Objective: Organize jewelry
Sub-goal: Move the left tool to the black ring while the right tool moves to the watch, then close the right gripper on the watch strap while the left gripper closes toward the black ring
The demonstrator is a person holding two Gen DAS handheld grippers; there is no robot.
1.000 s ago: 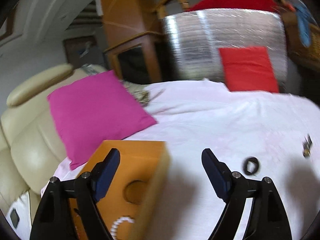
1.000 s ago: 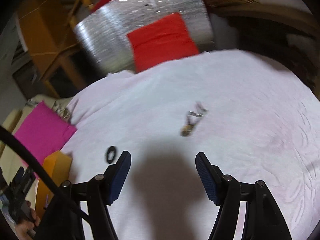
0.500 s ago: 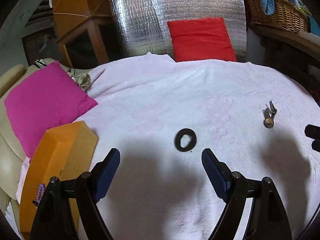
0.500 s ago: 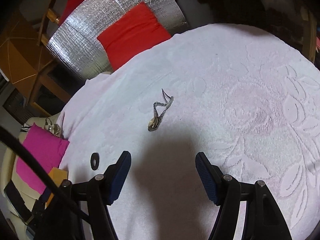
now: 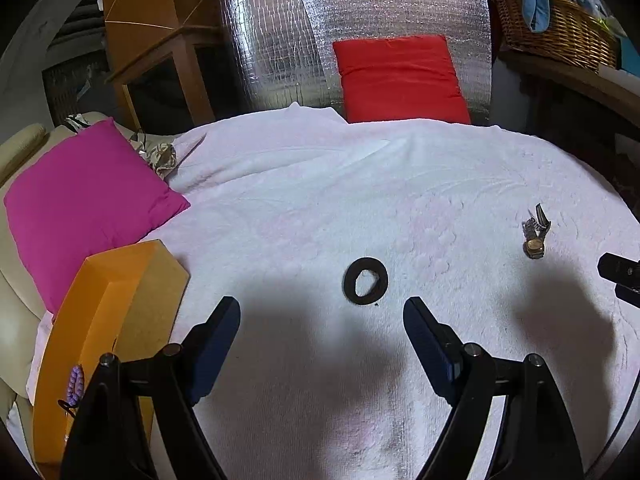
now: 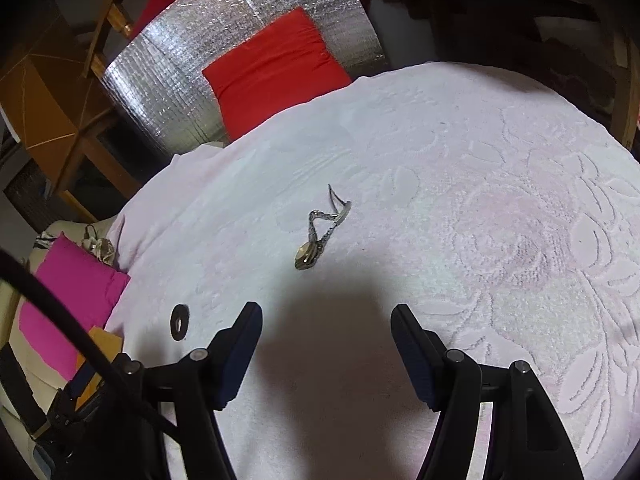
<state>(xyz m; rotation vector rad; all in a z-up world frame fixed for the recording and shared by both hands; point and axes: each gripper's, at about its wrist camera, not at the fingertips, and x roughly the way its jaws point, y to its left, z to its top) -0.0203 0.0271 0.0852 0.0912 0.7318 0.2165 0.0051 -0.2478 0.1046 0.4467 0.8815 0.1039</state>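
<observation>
A black ring-shaped band [image 5: 365, 286] lies on the pale pink bedspread [image 5: 360, 184] just ahead of my open, empty left gripper [image 5: 322, 326]. A metal wristwatch [image 5: 535, 234] with a gold face lies further right; in the right wrist view the watch [image 6: 318, 236] lies ahead of my open, empty right gripper [image 6: 326, 334], and the band [image 6: 179, 321] is at the left. An orange box [image 5: 100, 320] stands at the left edge of the bedspread, with purple beads [image 5: 75, 386] showing in it.
A magenta cushion [image 5: 84, 204] lies behind the box on a cream sofa [image 5: 16, 320]. A red cushion [image 5: 400, 80] leans on a silver foil panel [image 5: 352, 20] at the back. A wicker basket [image 5: 556, 32] sits at the back right. Wooden furniture [image 5: 160, 52] stands back left.
My left gripper swung right from over the orange box to face the black band. My right gripper moved closer to the watch. Both stayed open.
</observation>
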